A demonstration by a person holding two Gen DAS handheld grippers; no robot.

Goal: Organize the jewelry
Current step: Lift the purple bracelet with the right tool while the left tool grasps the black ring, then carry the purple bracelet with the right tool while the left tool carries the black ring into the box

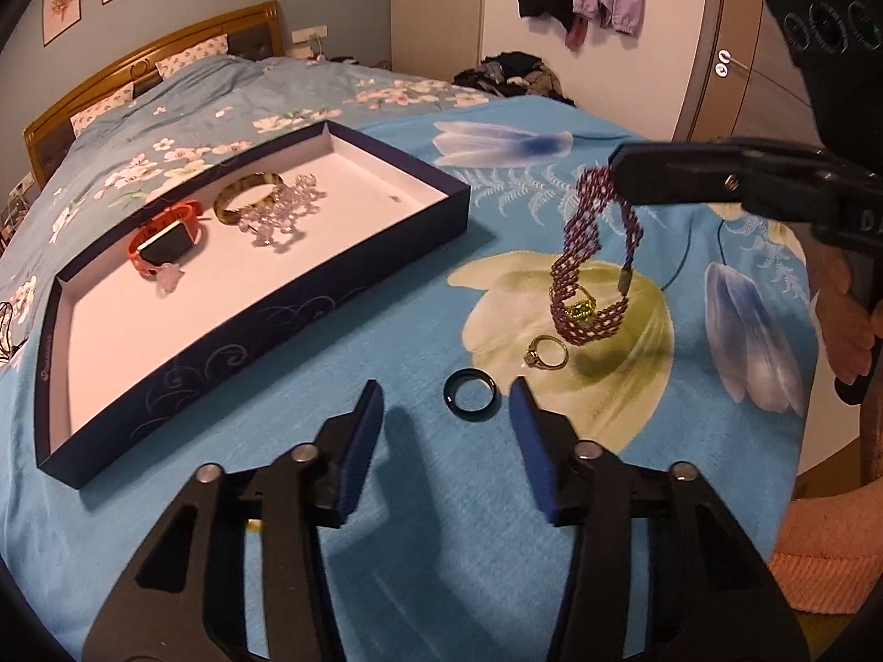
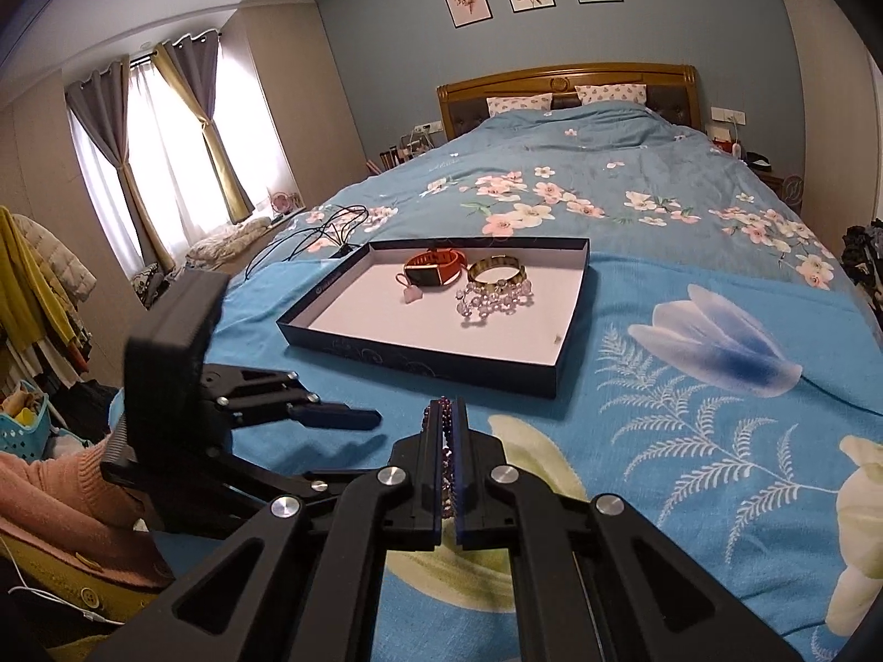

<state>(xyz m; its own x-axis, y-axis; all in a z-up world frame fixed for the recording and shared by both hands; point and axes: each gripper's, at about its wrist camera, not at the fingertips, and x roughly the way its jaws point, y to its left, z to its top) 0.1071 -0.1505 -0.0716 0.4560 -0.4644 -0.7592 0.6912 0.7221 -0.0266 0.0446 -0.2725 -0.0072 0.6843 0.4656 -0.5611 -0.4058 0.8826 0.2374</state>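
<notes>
Right gripper (image 1: 612, 165): fingers pinching purple beaded bracelet (image 1: 593, 259), center right.
Left gripper (image 1: 447, 402): fingers spread around black ring (image 1: 471, 393), not touching.

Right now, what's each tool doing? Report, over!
Right tool shut on purple beaded bracelet, lifted off bedspread. Left tool open around black ring. Gold ring close by, box unobstructed.

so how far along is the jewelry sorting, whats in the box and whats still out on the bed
Done: the orange watch, a brown bangle and a clear bead bracelet lie in the box. In hand: the right gripper is shut on a purple beaded bracelet, lifted off the bedspread. Left: a black ring between the open left gripper's fingers, a gold ring and a green-stone ring.
</notes>
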